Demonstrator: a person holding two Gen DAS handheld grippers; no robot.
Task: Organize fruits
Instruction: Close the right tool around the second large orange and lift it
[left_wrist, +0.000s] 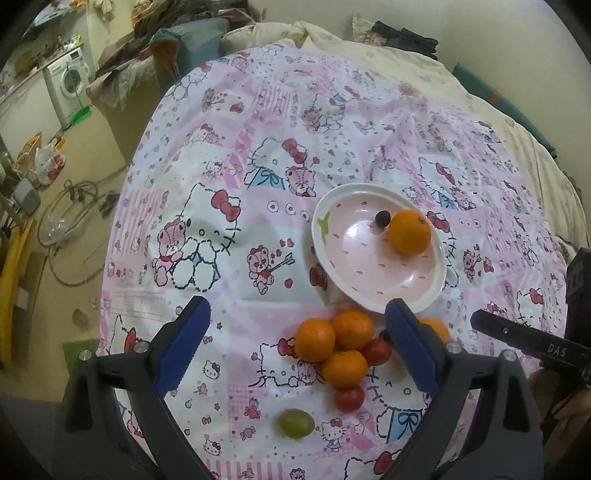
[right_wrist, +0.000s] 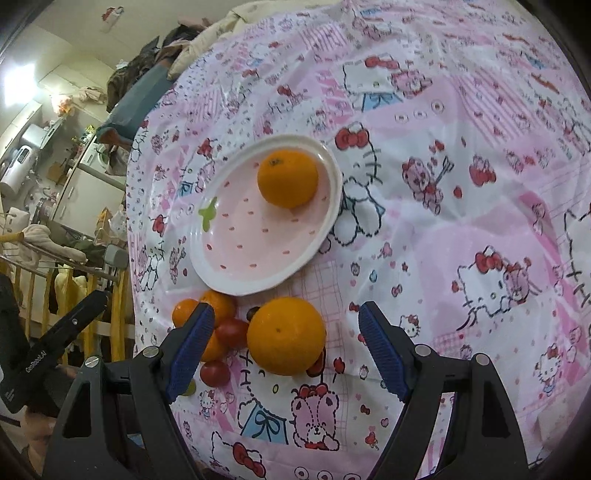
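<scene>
Orange fruit is heaped below the pink plate (left_wrist: 373, 291); one orange (left_wrist: 410, 232) sits on it. Another orange (left_wrist: 437, 326) is mostly hidden behind the left gripper (left_wrist: 297, 330), whose fingers are spread empty. The right gripper (right_wrist: 286, 341) is held agape around the largest orange (right_wrist: 286, 336), contact unclear.

I see open bedspread (right_wrist: 461, 221) at three o'clock; the plate (right_wrist: 221, 273) at twelve and tomatoes (right_wrist: 232, 332) at nine crowd my orange (right_wrist: 286, 336).

Five oranges (left_wrist: 409, 232), two small tomatoes (left_wrist: 349, 398), one green grape (left_wrist: 296, 423), two dark grapes (left_wrist: 382, 218), one plate (left_wrist: 373, 295).
</scene>
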